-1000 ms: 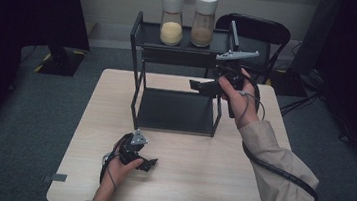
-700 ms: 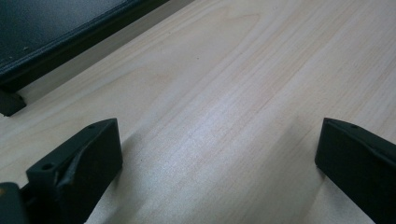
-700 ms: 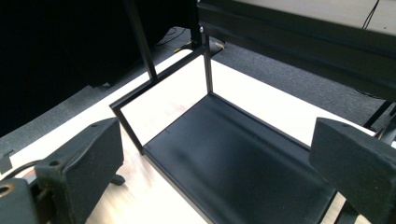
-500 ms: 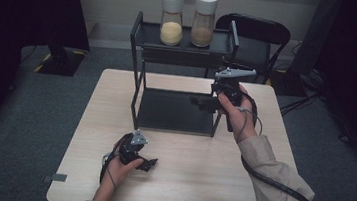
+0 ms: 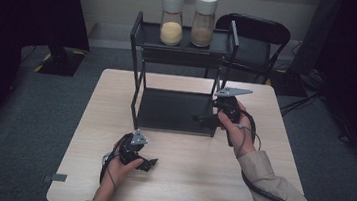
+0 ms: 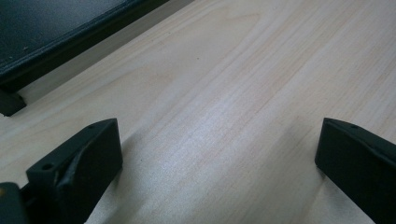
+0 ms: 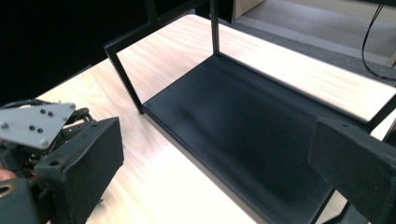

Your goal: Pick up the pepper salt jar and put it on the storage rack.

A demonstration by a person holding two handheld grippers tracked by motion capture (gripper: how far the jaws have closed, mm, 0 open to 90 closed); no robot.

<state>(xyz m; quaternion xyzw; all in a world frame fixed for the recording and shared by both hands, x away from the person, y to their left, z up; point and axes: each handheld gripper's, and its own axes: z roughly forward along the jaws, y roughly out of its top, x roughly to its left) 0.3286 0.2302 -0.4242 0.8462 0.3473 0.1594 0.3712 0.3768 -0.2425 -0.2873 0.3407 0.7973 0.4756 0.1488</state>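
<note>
A black two-tier rack (image 5: 139, 71) stands at the back middle of the wooden table (image 5: 261, 154). On its top shelf stand two white-lidded jars, one with yellow contents (image 5: 171, 24) and one with brown contents (image 5: 203, 25). My right gripper (image 5: 202, 118) is open at the rack's front right post, pointing left over the lower shelf (image 7: 243, 121); in its own view the right gripper (image 7: 217, 140) holds nothing between its jaws. My left gripper (image 5: 147, 163) rests low on the table near the front; in the left gripper view the left gripper (image 6: 219, 140) is wide open over bare wood.
A black folding chair (image 5: 258, 38) stands behind the table at the right. The rack's base edge (image 6: 56, 32) lies at the upper left in the left gripper view. The other hand's gripper (image 7: 37, 126), with its grey plate, shows at the left in the right gripper view.
My right gripper has come down and nearer, from beside the rack's upper right post to the level of the lower shelf. The left gripper has stayed put.
</note>
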